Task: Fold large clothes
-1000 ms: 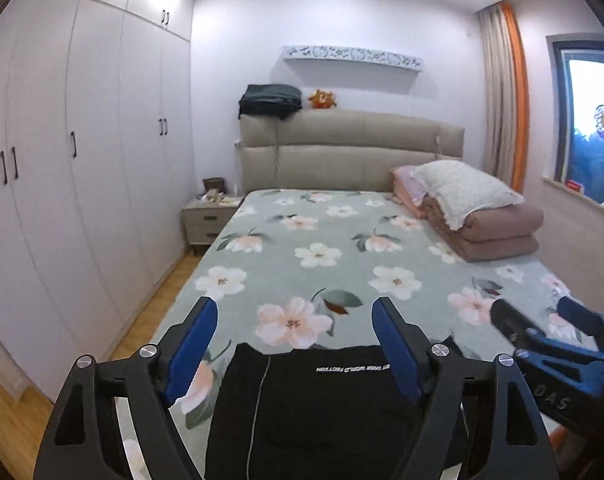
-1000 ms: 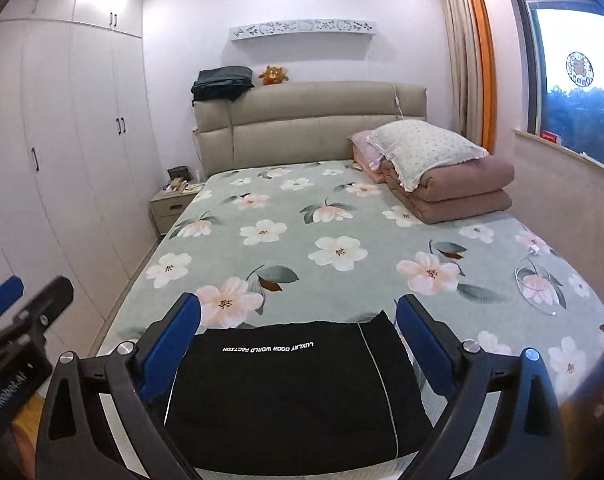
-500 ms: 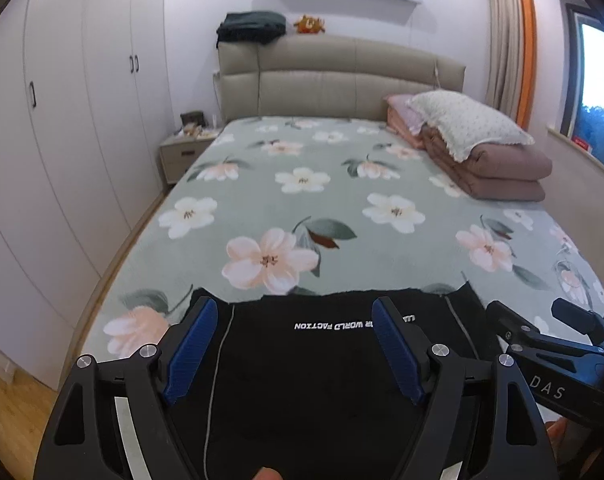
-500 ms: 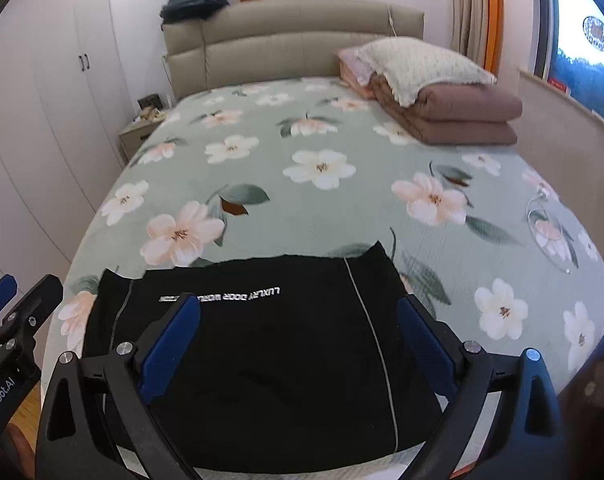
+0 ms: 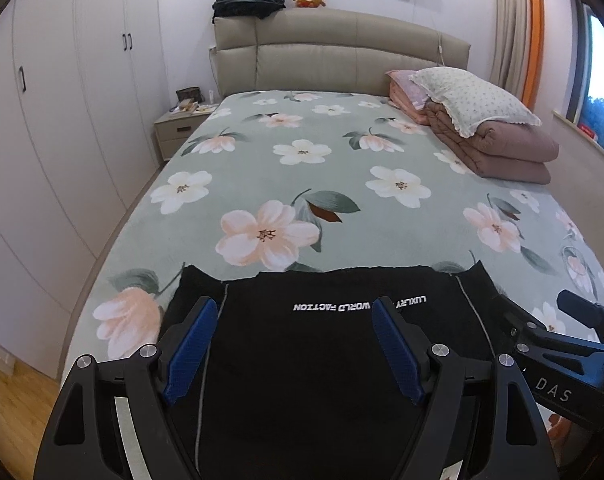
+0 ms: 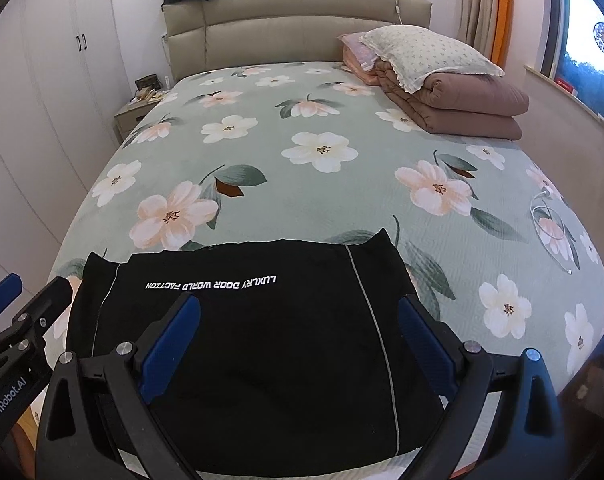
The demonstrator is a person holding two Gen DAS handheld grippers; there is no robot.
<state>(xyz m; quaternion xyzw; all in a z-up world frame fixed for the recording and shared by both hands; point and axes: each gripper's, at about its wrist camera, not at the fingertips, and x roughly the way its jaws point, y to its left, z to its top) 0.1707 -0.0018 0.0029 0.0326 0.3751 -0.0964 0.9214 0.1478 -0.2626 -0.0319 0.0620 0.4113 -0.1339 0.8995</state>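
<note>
A folded black garment [image 5: 322,352] with white lettering and thin white side stripes lies flat at the near end of the bed; it also shows in the right wrist view [image 6: 261,320]. My left gripper [image 5: 293,320] is open above the garment's left half and holds nothing. My right gripper [image 6: 299,322] is open above the garment's right half and holds nothing. In the left wrist view the right gripper [image 5: 550,344] shows at the right edge. In the right wrist view the left gripper [image 6: 17,328] shows at the left edge.
The bed [image 5: 342,184] has a green floral cover. A folded brown quilt [image 5: 498,148] with a white pillow [image 5: 470,96] lies at the far right. White wardrobes [image 5: 61,100] and a nightstand [image 5: 177,130] stand on the left. A white cable [image 6: 550,220] lies near the right edge.
Both grippers have moved forward and tilted down over the bed, so more of the black garment shows beneath them. Both stay open. The garment lies still.
</note>
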